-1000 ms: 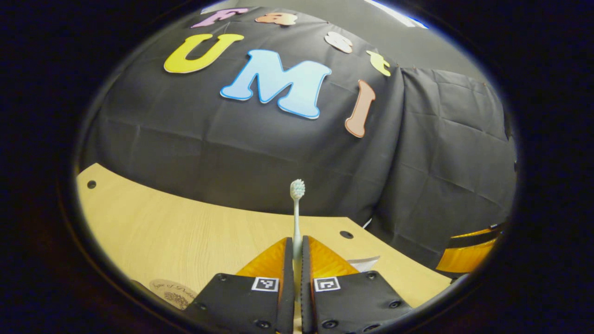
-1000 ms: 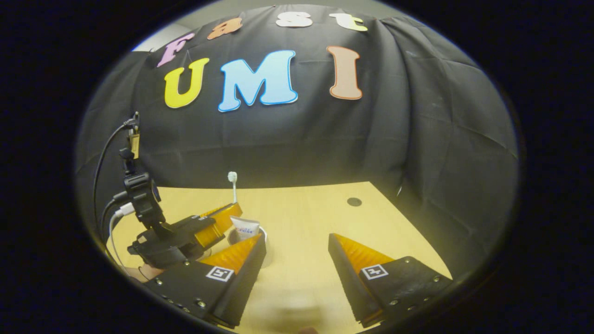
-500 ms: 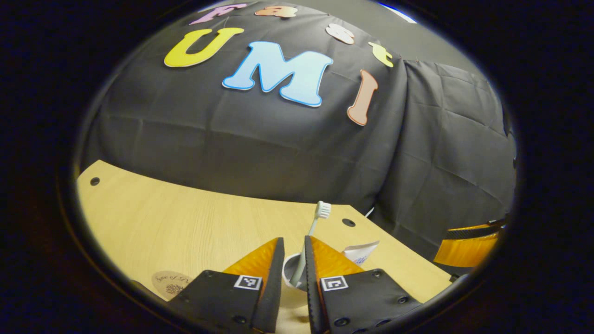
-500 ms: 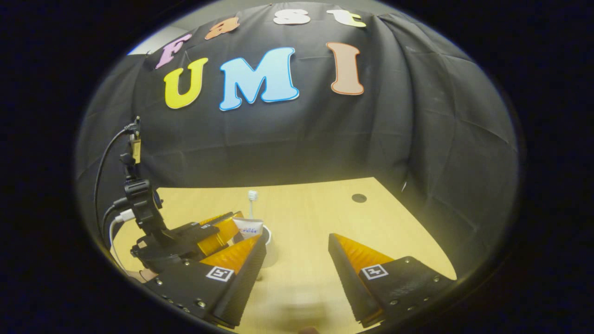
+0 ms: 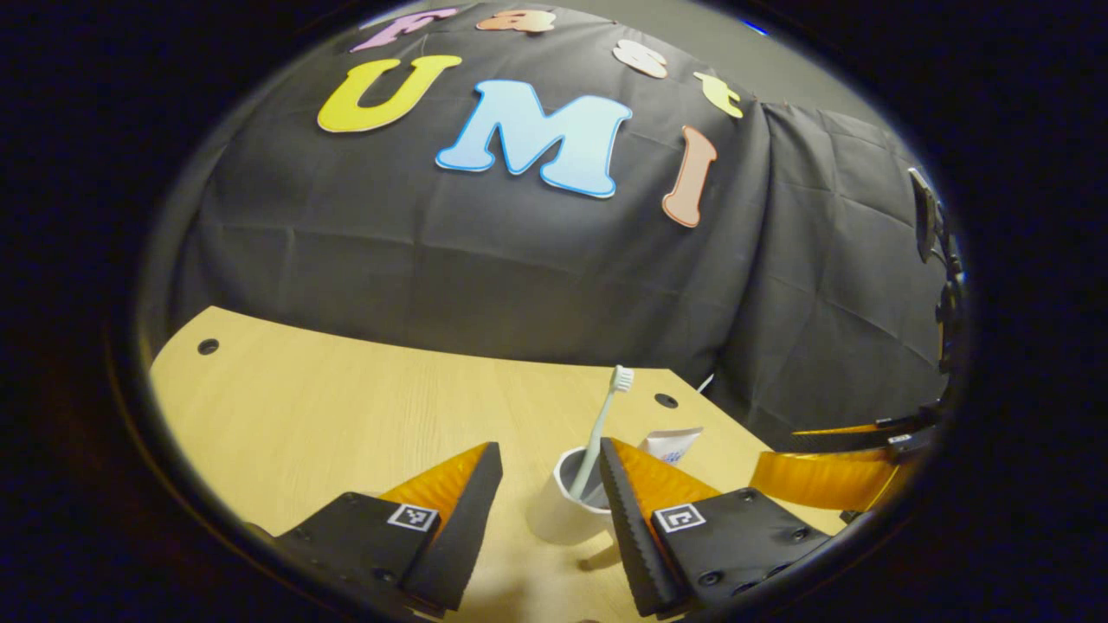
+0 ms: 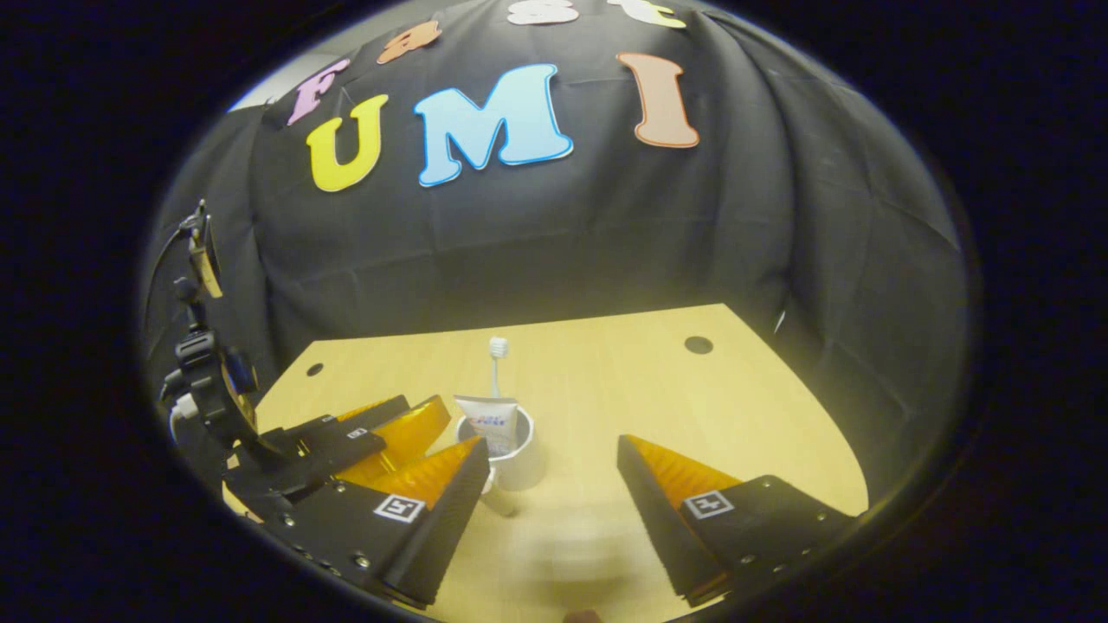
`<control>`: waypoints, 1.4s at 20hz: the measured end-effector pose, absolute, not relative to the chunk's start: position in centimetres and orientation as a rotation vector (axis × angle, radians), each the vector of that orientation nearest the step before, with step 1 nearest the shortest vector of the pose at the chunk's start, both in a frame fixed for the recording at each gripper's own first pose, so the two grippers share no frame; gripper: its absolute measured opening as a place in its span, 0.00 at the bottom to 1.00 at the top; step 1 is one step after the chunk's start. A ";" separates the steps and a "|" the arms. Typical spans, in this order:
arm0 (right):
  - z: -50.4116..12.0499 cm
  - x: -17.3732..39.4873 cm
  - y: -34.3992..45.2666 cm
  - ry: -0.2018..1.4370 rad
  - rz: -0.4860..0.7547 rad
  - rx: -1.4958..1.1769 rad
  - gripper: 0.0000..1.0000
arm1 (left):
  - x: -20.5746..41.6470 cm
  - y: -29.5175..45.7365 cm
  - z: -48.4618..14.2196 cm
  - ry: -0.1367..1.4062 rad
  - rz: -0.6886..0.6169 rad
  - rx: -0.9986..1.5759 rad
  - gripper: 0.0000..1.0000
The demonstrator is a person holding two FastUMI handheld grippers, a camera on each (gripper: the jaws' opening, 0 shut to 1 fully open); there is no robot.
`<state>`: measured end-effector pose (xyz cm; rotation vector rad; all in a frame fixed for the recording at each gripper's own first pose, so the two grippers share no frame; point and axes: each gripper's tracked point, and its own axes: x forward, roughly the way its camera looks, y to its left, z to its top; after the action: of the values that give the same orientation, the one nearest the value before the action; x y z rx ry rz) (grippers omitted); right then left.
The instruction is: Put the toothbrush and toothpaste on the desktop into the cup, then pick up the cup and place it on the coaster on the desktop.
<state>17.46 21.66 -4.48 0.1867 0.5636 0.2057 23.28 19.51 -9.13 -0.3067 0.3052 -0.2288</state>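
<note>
A white cup stands on the wooden desk, and a white toothbrush leans in it, bristles up. A toothpaste tube sticks out behind it. My left gripper is open, with the cup just ahead between its fingers and neither finger touching it. In the right gripper view the cup holds the toothpaste tube and the toothbrush. My right gripper is open, its left finger close beside the cup. The left gripper sits left of the cup there.
The desk has small round holes near its far corners. Black cloth hangs close behind the desk's back edge. The right gripper shows at the desk's right edge in the left gripper view.
The left gripper opened and let go of the toothbrush, which dropped into the cup and now leans there. The left gripper drew back a little. The right gripper came nearer the cup.
</note>
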 end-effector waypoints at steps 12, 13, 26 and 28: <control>-8.0 18.1 26.8 0.831 0.291 0.166 0.96 | 17.9 24.6 -6.7 0.329 -0.121 -0.271 0.96; -8.5 18.0 27.2 0.864 0.296 0.167 0.96 | 17.6 25.0 -6.5 0.329 -0.114 -0.271 0.96; -14.1 19.3 29.1 1.212 0.232 0.038 0.96 | 13.8 28.7 -7.9 0.401 -0.126 -0.239 0.96; -15.2 19.4 29.3 1.250 0.227 0.026 0.95 | 13.7 29.0 -8.2 0.410 -0.126 -0.244 0.96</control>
<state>19.44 29.33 -15.25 0.0264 1.2495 0.2270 13.66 29.01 -8.17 -0.2436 0.4097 -0.1262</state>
